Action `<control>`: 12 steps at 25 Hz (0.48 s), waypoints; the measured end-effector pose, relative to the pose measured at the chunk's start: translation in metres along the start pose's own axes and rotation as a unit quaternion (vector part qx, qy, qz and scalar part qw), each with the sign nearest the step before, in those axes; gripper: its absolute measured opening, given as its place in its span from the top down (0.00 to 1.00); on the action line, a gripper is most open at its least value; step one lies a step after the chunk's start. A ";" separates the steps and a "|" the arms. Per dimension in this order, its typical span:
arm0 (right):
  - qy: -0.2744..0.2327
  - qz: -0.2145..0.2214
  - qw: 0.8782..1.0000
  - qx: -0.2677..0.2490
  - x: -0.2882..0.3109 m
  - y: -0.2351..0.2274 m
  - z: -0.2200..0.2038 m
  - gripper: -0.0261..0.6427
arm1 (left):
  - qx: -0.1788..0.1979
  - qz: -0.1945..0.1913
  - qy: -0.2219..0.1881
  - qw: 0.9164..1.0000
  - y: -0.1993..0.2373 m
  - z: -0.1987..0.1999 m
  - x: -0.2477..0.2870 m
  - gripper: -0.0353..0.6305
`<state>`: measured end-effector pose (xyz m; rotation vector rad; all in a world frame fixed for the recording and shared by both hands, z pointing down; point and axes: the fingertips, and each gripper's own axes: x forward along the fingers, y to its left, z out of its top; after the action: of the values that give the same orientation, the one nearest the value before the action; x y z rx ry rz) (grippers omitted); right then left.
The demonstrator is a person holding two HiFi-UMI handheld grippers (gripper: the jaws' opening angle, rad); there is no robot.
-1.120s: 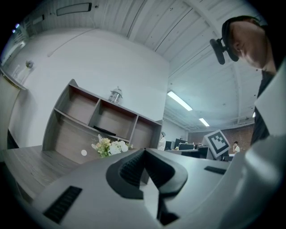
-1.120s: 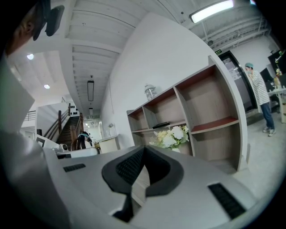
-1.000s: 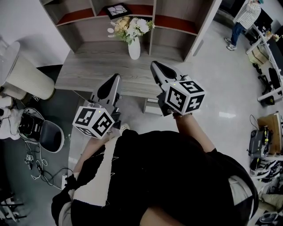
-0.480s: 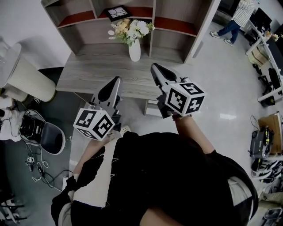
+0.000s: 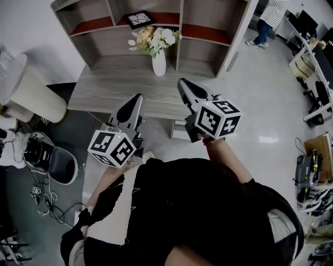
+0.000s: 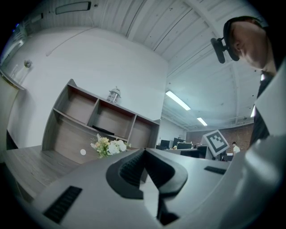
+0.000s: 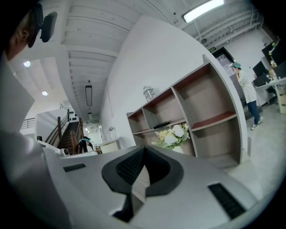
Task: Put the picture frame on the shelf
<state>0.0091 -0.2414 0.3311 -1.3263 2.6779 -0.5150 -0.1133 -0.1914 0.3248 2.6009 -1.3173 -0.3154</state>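
The picture frame (image 5: 139,18), black-edged with a pale pattern, lies flat on the red board in the middle compartment of the wooden shelf (image 5: 203,31). It shows as a dark flat slab in the left gripper view (image 6: 103,130) and the right gripper view (image 7: 161,125). My left gripper (image 5: 136,97) hangs over the near edge of the desk (image 5: 104,83), shut and holding nothing (image 6: 144,150). My right gripper (image 5: 182,82) is beside it, a little farther in, also shut and holding nothing (image 7: 144,147). Both point level toward the shelf, well short of the frame.
A white vase of flowers (image 5: 158,57) stands on the desk just below the frame's compartment. A glass jar (image 7: 149,93) sits on top of the shelf. A chair (image 5: 54,162) and a pale cylinder (image 5: 28,91) are at the left. A person (image 5: 268,15) stands far right.
Both grippers have kept their places. The person at the back right has walked farther away toward the top edge.
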 end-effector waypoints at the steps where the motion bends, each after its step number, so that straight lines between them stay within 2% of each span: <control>1: 0.002 -0.001 1.000 -0.008 0.000 0.001 0.000 0.95 | 0.000 0.000 -0.001 1.000 -0.001 0.000 0.000 0.93; 6: 0.005 -0.001 0.999 -0.036 -0.003 0.007 -0.002 0.95 | 0.002 -0.003 -0.004 1.000 -0.004 0.000 -0.002 0.93; 12: 0.013 -0.007 0.999 -0.043 -0.006 0.007 -0.006 0.95 | 0.001 -0.005 -0.004 1.000 -0.006 0.002 -0.003 0.93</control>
<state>0.0066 -0.2310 0.3342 -1.3696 2.7427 -0.4241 -0.1112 -0.1858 0.3219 2.6119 -1.3081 -0.3279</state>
